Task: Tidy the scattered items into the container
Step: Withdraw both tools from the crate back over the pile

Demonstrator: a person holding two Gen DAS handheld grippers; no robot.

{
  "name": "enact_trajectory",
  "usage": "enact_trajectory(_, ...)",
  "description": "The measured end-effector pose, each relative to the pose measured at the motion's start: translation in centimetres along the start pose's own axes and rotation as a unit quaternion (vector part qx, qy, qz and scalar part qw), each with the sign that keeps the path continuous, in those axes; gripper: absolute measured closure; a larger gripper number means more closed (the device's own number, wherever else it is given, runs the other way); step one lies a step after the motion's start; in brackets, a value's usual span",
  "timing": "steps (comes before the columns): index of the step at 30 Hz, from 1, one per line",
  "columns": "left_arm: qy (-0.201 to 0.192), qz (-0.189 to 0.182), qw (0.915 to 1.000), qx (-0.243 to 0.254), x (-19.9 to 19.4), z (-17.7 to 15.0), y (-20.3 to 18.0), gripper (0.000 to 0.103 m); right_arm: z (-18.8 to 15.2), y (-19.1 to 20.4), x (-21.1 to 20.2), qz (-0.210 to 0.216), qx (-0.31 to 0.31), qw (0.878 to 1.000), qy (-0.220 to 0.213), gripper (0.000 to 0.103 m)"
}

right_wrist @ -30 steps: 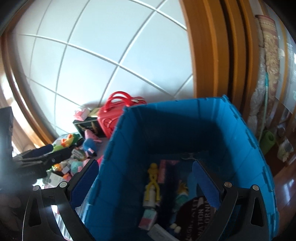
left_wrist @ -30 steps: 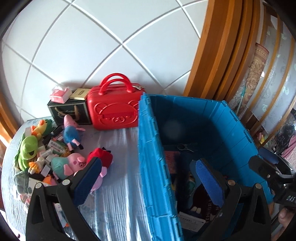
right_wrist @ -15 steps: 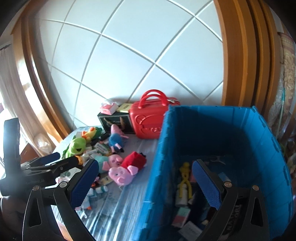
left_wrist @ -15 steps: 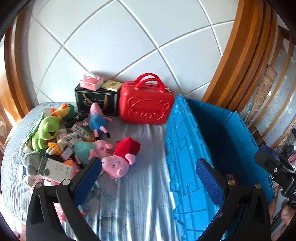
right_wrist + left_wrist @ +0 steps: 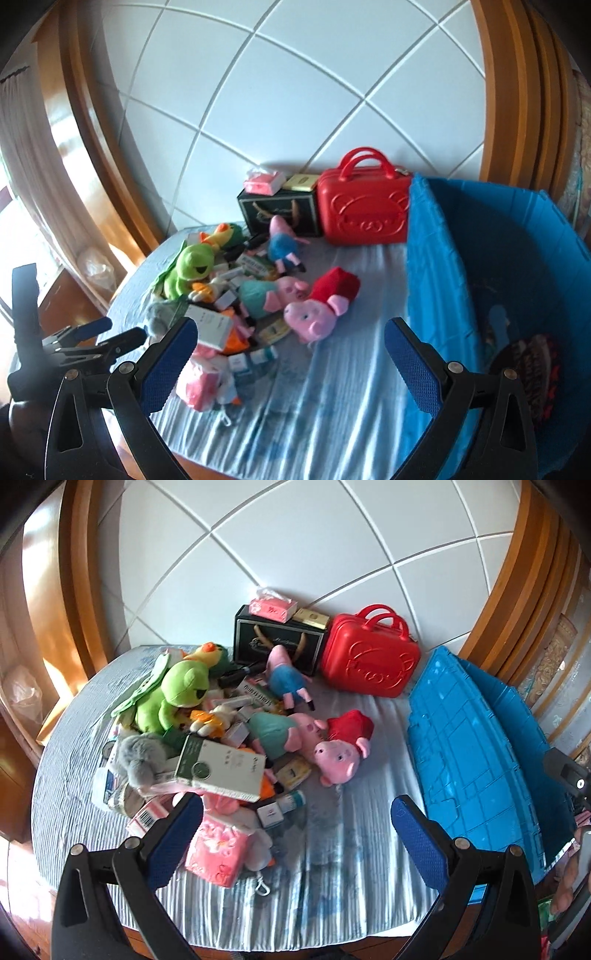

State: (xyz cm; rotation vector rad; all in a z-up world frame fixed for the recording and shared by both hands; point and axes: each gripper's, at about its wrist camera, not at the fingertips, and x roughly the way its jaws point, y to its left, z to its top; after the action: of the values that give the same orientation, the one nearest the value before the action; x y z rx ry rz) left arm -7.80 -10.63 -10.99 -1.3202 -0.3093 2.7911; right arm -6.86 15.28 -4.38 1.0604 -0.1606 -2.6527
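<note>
While both tools hang over the striped cloth, spread wide and holding nothing: left gripper low in frame, pink packet just beside its left pad; right gripper likewise low, nothing between its pads. Farther up, heaped at centre left: white box, pink pig plush, green frog plush. At right edge, blue container. Against the tiled wall, red case.
</note>
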Motion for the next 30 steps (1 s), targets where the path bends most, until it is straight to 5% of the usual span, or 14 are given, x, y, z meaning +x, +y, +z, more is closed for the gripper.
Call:
enact_trajectory(9, 0.043, 0.017, 0.9987, -0.02, 1.7, -4.7, 8.5, 0.0, -5.1, 6.8, 4.0, 0.01, -0.005, 0.999, 0.039, 0.0)
enact_trajectory(30, 0.108, 0.067, 0.9863, -0.106, 8.0, -10.9, 18.2, 0.0, -12.5, 15.1, 11.3, 0.04, -0.096, 0.988, 0.111, 0.001)
